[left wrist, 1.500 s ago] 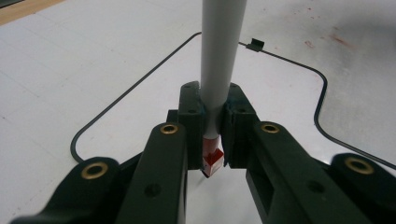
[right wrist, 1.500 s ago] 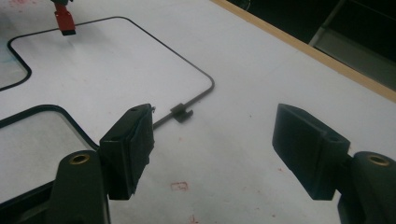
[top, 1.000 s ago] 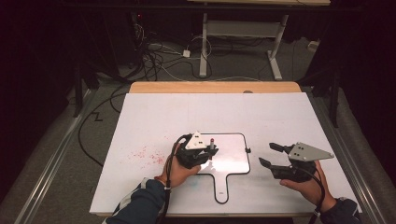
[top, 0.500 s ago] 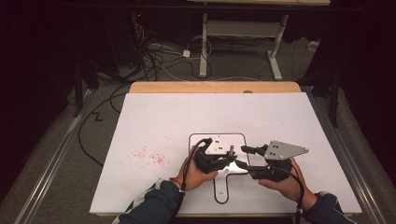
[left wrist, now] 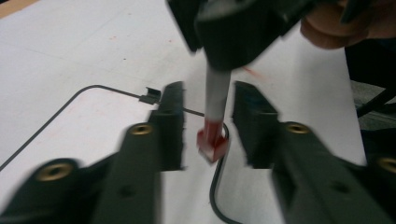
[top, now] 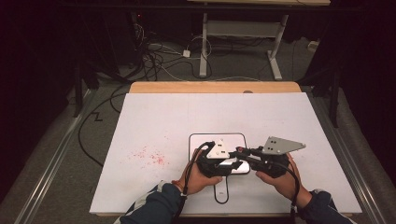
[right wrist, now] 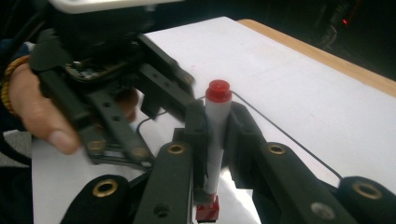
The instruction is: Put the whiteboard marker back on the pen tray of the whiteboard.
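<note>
Mid-handover above the small white board [top: 201, 141] on the tabletop [top: 154, 112]. Right tool [right wrist: 217, 116] clamped narrow on the grey barrel of the marker [right wrist: 215, 140], jaws just closed in around it, pads pressing from both sides. Marker upright in the right gripper view, round red cap on top, squarish red end poking out below the jaws (a mid-barrel grip, probably to leave either end free for work). Left tool [left wrist: 208, 98] part-open, jaws just spread apart, standing either side of the marker's lower red end without touching it. A release, by the look of it, timed against the other tool's hold to avoid leaving the marker unsupported. Both tools nose to nose in the high view, low over the board's near edge and handle, hands close together. A short transfer, with the board beneath to catch a slip. Faint red specks [top: 149, 156] on the tabletop to the left, well apart from the work. Next, most likely: left tool drawn clear before any uncapping or writing.
</note>
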`<state>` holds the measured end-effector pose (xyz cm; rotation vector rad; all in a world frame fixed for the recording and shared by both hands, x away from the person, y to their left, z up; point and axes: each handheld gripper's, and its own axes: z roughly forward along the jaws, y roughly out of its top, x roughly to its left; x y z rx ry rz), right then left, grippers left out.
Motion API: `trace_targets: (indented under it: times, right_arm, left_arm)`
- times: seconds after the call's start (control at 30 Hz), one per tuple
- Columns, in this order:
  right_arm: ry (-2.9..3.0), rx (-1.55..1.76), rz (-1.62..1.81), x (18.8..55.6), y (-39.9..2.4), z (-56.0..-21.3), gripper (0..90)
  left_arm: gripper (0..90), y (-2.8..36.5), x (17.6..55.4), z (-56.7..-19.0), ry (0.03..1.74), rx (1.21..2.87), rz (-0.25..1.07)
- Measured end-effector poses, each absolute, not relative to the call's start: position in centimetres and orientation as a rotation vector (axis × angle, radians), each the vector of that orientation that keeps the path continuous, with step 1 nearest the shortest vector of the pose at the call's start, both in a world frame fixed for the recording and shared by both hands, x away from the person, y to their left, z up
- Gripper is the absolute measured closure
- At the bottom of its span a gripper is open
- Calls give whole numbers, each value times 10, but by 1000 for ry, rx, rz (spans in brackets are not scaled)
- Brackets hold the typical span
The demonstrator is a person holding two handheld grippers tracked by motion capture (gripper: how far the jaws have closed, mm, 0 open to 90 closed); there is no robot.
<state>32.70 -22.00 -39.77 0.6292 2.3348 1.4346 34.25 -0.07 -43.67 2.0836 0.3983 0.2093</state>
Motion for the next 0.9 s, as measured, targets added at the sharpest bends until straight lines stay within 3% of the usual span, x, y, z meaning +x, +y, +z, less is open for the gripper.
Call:
trace_targets:
  times: [0.07, 0.13, 0.3, 0.6, 0.9]
  right_arm:
    - [2319, 681, 1419, 329, -227, -393, 807]
    - [2307, 725, 1395, 332, -235, -388, 807]
    - [2351, 896, 1331, 347, -251, -387, 806]
    - [2424, 1133, 1239, 389, -254, -403, 806]
    - [2416, 1236, 1226, 415, -242, -422, 801]
  left_arm:
    - [398, 8, 338, -434, 408, 2091, 278]
    - [324, 22, 334, -430, 407, 2093, 357]
    - [239, 73, 329, -427, 505, 2066, 511]
    - [217, 160, 315, -452, 757, 2065, 580]
    - [217, 178, 308, -462, 829, 2084, 566]
